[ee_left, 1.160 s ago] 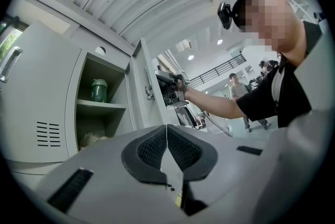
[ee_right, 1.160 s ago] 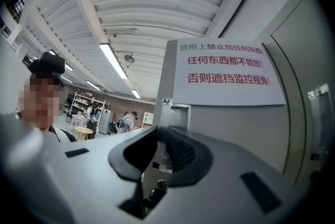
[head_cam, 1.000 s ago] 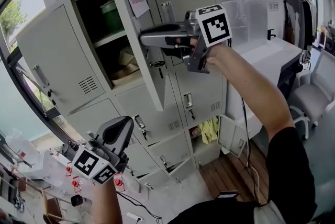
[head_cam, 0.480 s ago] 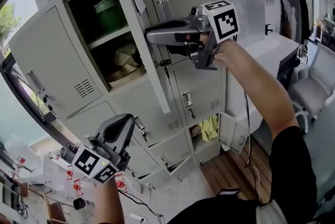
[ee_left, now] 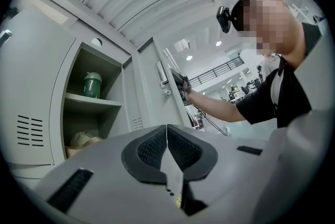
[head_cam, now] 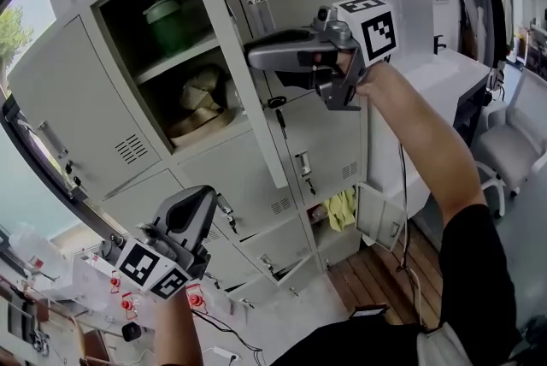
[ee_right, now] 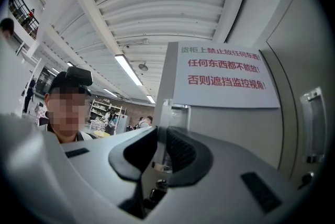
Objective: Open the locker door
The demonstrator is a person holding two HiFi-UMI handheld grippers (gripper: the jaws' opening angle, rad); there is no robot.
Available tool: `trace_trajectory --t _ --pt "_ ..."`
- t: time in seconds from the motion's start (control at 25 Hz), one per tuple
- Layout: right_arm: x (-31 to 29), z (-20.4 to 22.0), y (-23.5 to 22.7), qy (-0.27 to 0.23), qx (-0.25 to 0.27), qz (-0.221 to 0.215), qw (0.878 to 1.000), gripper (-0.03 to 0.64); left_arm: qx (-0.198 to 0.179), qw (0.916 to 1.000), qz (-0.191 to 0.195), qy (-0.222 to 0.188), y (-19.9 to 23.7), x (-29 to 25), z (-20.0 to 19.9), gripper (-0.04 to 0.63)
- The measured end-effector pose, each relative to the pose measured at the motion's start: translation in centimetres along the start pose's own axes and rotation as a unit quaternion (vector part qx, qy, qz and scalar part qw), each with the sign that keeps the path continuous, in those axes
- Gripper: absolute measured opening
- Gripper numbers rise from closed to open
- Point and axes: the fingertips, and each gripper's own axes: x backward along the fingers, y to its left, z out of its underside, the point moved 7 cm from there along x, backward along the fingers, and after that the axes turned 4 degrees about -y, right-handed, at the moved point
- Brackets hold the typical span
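R tongs [head_cam: 253,58] are raised level at the upper locker, clamped on the locker door [head_cam: 252,129] at its free edge by the pull. In the right gripper view the pads sit either side of that thin metal edge, with a paper notice [ee_right: 222,74] on the door face just above. A key [head_cam: 278,105] hangs from the lock below the grip.

The door stands swung well out from the frame, edge-on to the head view. The compartment [head_cam: 137,65] is open to sight, with a green jar [head_cam: 162,20] on the top shelf and a pale bundle [head_cam: 201,92] on the lower one.

L tongs [head_cam: 198,206] hang low, well apart from the door, pads closed together w/ nothing between.

Est.: task mostly done, as the door is unlatched and wide open. Left to do: perhaps a bit more swing, then let go.
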Motion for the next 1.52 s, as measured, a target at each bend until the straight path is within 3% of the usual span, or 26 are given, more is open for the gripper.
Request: trace_trajectory --t 0.36,1.0,1.52 --pt "2.7 -0.5 -0.1 -0.004 -0.009 -0.040 0.999 0.063 0.002 0.9995 -0.031 0.002 -1.6 -1.8 0.7 0.017" --pt "6.6 -1.0 -1.3 -0.028 -0.030 -0.104 0.994 0.064 -0.002 0.9986 -0.051 0.012 -3.0 -3.5 0.9 0.018" --pt "9.6 -1.5 -1.5 -0.029 -0.020 -0.094 0.995 0.061 -0.012 0.9984 -0.053 0.015 -4.1 -4.3 0.6 0.018"
